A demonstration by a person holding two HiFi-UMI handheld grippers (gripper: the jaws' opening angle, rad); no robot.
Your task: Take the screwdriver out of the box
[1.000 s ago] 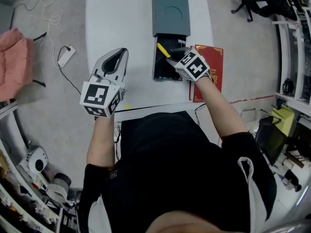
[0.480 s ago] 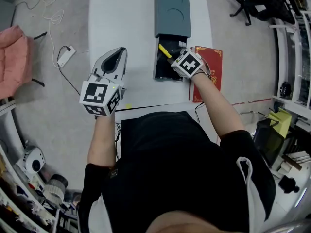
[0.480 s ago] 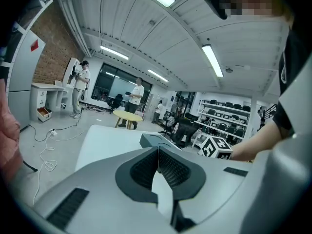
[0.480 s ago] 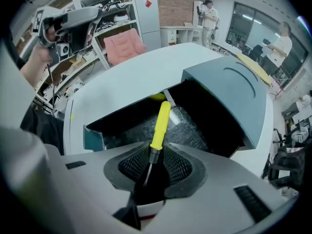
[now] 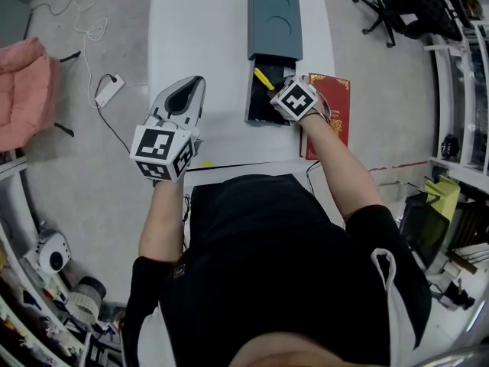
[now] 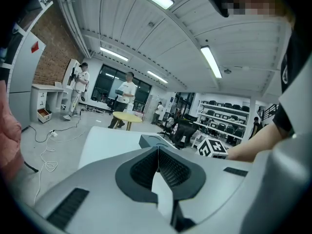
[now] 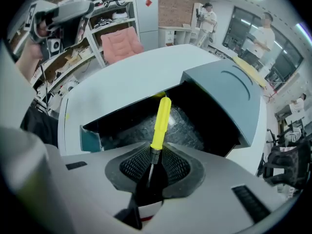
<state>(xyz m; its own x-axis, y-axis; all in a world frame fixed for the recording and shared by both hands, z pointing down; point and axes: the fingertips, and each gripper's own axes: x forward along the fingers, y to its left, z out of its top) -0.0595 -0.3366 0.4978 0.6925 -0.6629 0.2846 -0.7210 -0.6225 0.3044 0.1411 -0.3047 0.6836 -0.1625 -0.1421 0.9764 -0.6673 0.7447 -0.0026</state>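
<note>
On the white tabletop (image 5: 214, 44) the grey-green slide-lid box (image 5: 274, 21) stands open, and the right claw (image 5: 280, 89) reaches steeply down into its black tray, its jaws closing round the yellow-handled screwdriver (image 5: 264, 78) lying there; I judge it best to let the pads seat fully at the metal collar, then lift straight up, clear of the lid's edge. The head view alone shows the left claw (image 5: 198, 82) shut and empty over bare tabletop, well apart from the box; only the right gripper view shows the screwdriver (image 7: 161, 116) centred between the ribbed pads (image 7: 135, 165), not yet firmly pinched.
</note>
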